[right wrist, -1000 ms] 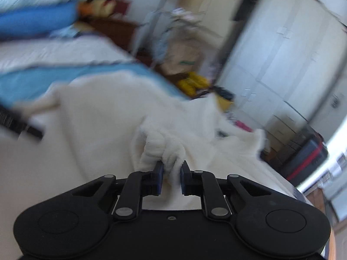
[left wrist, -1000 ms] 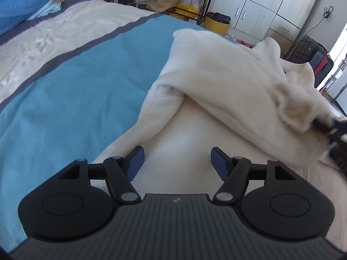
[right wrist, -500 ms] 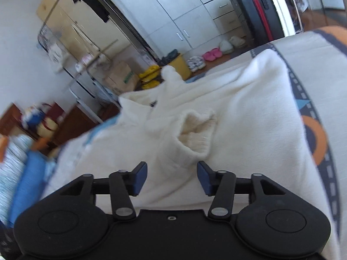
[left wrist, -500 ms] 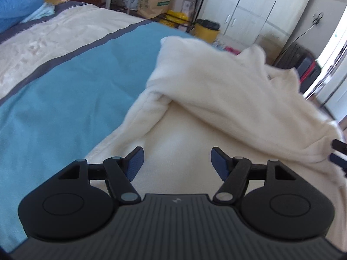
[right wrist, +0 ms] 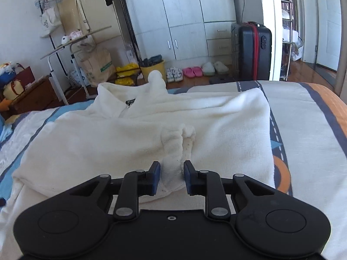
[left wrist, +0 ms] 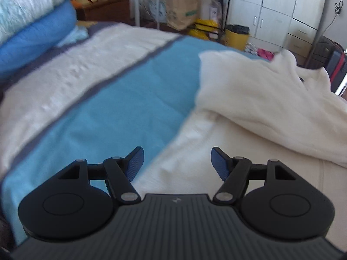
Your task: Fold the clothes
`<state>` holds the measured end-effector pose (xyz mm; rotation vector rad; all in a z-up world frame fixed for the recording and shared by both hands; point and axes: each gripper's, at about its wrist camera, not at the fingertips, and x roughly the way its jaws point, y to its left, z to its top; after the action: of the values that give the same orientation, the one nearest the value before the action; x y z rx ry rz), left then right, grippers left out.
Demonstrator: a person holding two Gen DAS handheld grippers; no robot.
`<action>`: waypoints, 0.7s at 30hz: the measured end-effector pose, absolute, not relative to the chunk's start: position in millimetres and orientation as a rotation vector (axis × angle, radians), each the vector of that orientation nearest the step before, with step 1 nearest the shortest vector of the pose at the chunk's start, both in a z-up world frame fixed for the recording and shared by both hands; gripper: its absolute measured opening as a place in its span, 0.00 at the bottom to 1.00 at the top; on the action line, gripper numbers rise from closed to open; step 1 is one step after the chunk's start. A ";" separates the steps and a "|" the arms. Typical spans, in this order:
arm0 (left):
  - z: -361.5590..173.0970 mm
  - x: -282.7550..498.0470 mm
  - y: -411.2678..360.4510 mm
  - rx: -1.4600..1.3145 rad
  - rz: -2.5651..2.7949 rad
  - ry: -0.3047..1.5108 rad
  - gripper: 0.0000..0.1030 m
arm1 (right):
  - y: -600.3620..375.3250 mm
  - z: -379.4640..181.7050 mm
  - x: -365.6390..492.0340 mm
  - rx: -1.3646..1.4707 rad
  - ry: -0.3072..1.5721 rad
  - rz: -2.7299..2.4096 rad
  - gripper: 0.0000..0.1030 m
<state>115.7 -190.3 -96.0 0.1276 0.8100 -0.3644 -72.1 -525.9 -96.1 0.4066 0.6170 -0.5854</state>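
Observation:
A cream fleece zip jacket (right wrist: 134, 134) lies on the bed with its sleeves folded across the body; its collar (right wrist: 121, 99) points to the far side. The sleeve cuff (right wrist: 177, 147) lies bunched on top. My right gripper (right wrist: 171, 176) is open, its jaws apart on either side of the cuff's near end. In the left wrist view the jacket (left wrist: 260, 112) fills the right half. My left gripper (left wrist: 176, 162) is wide open and empty, hovering over the jacket's left edge where it meets the blue bedspread (left wrist: 121, 112).
The bedspread has cream, blue and orange bands (right wrist: 308, 130). Folded quilts and a blue pillow (left wrist: 36, 34) are stacked at the bed's far left. Beyond the bed stand wardrobes (right wrist: 184, 17), a black suitcase (right wrist: 251, 52), a clothes rack (right wrist: 71, 49), a yellow bin (left wrist: 236, 36) and shoes (right wrist: 195, 71).
My right gripper let go of the cuff, which now lies on the jacket, and has partly closed around it. My left gripper drew back and to the left, still open.

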 end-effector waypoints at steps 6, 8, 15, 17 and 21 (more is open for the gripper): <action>-66.8 118.2 -161.8 0.135 -0.476 0.856 0.72 | -516.1 -68.0 -100.3 0.392 0.735 -0.608 0.67; -70.5 117.4 -148.3 0.147 -0.522 0.902 0.75 | -514.8 -62.4 -118.5 0.462 0.771 -0.563 0.68; -125.4 97.7 -89.4 0.276 -0.561 1.087 0.76 | -511.2 -73.8 -190.5 0.718 0.919 -0.414 0.69; -135.2 91.1 -75.0 0.307 -0.534 1.105 0.76 | -511.1 -80.9 -208.8 0.759 0.966 -0.413 0.69; -123.9 82.4 -62.9 0.198 -0.642 1.100 0.76 | -512.3 -90.9 -235.8 0.812 1.050 -0.423 0.69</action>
<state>82.4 -62.9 -123.9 0.1984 1.1004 -0.6417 -235.8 -512.3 -90.9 0.8122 1.0500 -0.4226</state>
